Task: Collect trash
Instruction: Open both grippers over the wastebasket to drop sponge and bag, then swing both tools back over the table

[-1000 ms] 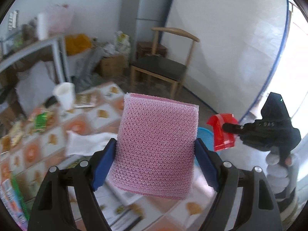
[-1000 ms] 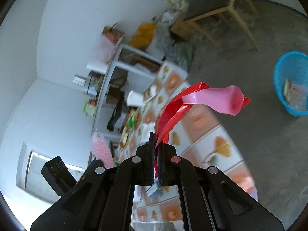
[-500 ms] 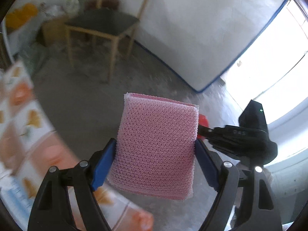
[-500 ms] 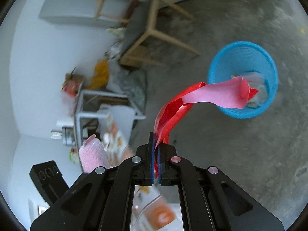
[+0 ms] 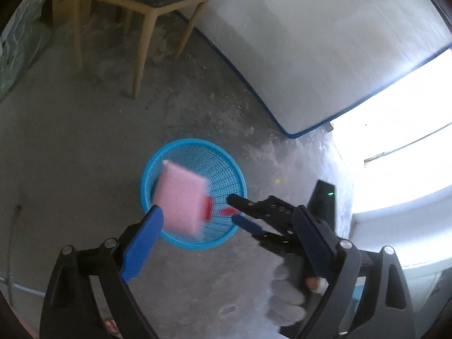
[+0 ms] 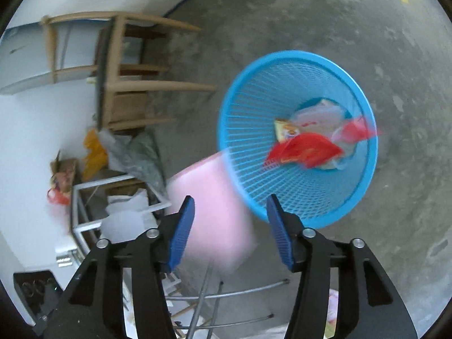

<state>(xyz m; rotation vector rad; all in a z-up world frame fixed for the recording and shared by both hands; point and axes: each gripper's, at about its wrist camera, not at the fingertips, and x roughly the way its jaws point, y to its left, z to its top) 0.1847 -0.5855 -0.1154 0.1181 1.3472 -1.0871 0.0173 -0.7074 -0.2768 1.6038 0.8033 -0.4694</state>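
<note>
A blue mesh basket [image 5: 195, 141] [image 6: 296, 53] stands on the concrete floor below both grippers. My left gripper [image 5: 228, 240] is open, its jaws still widening. The pink mesh sponge [image 5: 182, 199] [image 6: 212, 206] has left its pads and is blurred in mid-fall over the basket's near rim. My right gripper [image 6: 230, 231] [image 5: 243, 212] is open too, jaws spreading, with nothing between them. The red wrapper [image 6: 308, 148] [image 5: 207, 209] drops into the basket, above a yellow packet [image 6: 286, 130] and clear plastic.
A wooden chair [image 5: 141, 5] [image 6: 127, 70] stands on the floor beyond the basket. A white panel with a blue edge [image 5: 310, 42] leans by a bright doorway. A metal rack [image 6: 113, 197] and bags lie at the left. A gloved hand [image 5: 285, 296] holds the right gripper.
Both grippers swung from the table down over the basket. The left let go of the pink sponge and the right let go of the red wrapper; both pieces are falling.
</note>
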